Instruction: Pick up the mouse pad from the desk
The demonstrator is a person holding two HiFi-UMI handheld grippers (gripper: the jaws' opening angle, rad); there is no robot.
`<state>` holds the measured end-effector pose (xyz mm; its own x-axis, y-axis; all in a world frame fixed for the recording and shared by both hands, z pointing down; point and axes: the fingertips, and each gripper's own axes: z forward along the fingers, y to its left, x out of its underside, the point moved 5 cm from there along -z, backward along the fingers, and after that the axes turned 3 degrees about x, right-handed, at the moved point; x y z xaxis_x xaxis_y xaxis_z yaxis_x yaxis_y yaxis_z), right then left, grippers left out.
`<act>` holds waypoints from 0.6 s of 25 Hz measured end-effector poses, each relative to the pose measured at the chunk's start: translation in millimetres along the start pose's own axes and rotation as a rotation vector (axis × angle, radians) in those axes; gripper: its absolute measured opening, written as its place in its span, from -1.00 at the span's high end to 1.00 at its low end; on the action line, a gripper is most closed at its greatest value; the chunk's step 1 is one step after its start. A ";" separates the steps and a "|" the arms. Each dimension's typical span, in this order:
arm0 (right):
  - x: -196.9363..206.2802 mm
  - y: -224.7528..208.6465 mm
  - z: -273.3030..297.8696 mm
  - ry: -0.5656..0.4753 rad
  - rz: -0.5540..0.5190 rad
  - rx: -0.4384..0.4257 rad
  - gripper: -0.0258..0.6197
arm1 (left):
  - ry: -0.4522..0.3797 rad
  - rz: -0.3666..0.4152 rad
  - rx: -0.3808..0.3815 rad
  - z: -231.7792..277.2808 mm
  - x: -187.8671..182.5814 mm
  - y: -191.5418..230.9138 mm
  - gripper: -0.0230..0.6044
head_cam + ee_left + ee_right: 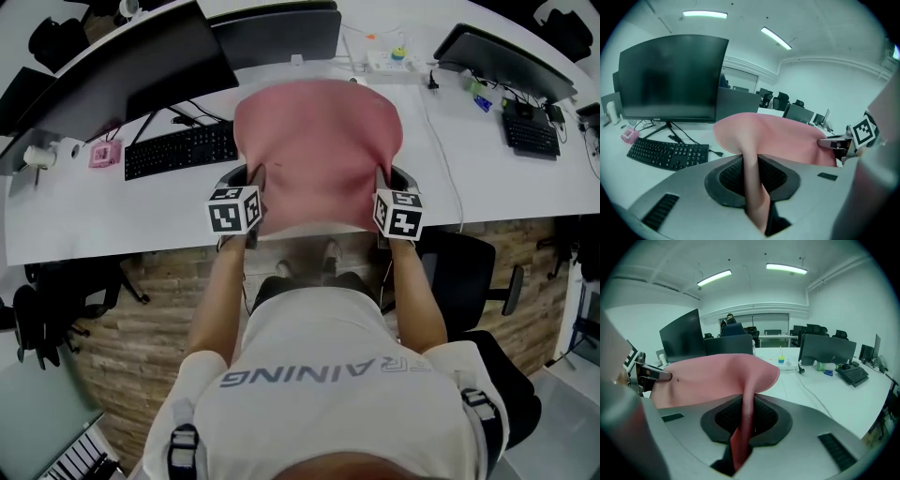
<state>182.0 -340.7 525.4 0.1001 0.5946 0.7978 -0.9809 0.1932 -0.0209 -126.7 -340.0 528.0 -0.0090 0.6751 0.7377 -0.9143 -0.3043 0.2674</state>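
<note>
Nearest, straight below the head camera: a white shirt (328, 375) and two bare forearms reaching forward. At their ends, left gripper (255, 178) and right gripper (384, 178), side by side at the same height, each carrying a marker cube. Both sets of jaws pressed together on the pink mouse pad (319, 150): the left pinching its left side edge, the right pinching its right side edge, both toward the near end, with the soft sheet creased upright between the pads.

Hangs in the air between the two grippers, clear of the white desk (94, 216), the near edge out past the desk's front edge above the floor. Spreads away from the person, bowed, rounded far end pointing toward the monitors. Long axis hard to call: about as wide as deep from above.

At the person's right, by the desk's front edge, a black office chair (469, 272). On the desk, just left of the pad, a black keyboard (180, 148), lower than the pad and apart from it. Left of that, a small pink object (105, 153). To the pad's right, a white cable (448, 169) running along the desk. Beyond the keyboard, a large dark monitor (141, 66). Past the pad's far end, a power strip (389, 58) with a small bottle. Far right, a second keyboard (531, 133).
</note>
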 end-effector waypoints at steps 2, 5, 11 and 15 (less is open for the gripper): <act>-15.3 -0.4 -9.3 -0.046 -0.002 0.008 0.73 | -0.044 0.019 0.001 -10.1 -15.2 -4.6 0.61; -38.3 0.2 -25.6 -0.112 -0.010 0.023 0.73 | -0.118 0.043 0.011 -29.4 -39.1 -11.9 0.61; -88.1 5.3 -61.4 -0.252 -0.026 0.030 0.73 | -0.265 0.081 0.022 -69.0 -81.3 -22.8 0.61; -121.1 9.0 -88.0 -0.358 -0.044 0.030 0.73 | -0.364 0.111 0.030 -94.4 -108.5 -30.1 0.61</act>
<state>175.8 -342.2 375.6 0.0832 0.2743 0.9580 -0.9819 0.1865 0.0319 -136.4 -340.6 381.4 0.0416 0.3557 0.9337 -0.9034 -0.3858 0.1873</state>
